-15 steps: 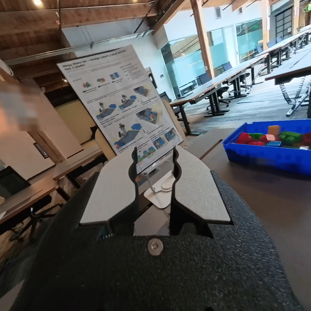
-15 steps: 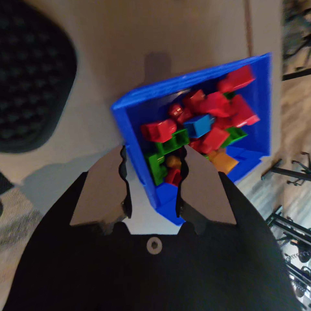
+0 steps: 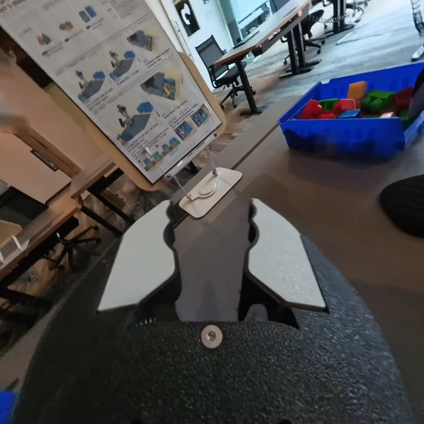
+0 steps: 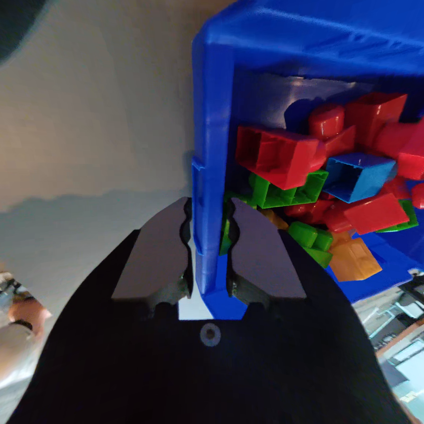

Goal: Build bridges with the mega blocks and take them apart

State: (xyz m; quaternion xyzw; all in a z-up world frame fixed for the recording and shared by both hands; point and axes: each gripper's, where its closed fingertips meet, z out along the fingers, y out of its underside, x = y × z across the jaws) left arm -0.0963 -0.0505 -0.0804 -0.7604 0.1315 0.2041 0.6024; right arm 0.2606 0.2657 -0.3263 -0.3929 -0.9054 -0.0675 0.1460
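Mega blocks [image 4: 282, 158] in red, green, blue and orange lie heaped in a blue bin [image 4: 211, 137] on the grey counter [image 4: 91, 114], seen here from close above in the right wrist view. The right gripper [image 4: 210, 204] straddles the bin's near side wall, one finger outside and one inside among the green blocks, its jaws narrowed around the wall; whether they actually press on the plastic cannot be told. A person's hand and sleeve show blurred at the lower left edge of that view. In the left wrist view the same bin [image 3: 344, 135] sits well to the right near the counter's far edge, while the left gripper [image 3: 210, 204] hangs low over bare counter [image 3: 286, 183] with its jaws spread wide and nothing between them. Just beyond its fingertips stands a white metal stand [image 3: 211, 190] carrying a tilted instruction sheet [image 3: 103, 80] with small pictures and printed lines. A black textured mat [image 3: 403, 206] lies on the counter at the right edge. Desks and office chairs [image 3: 224, 68] fill the room behind.
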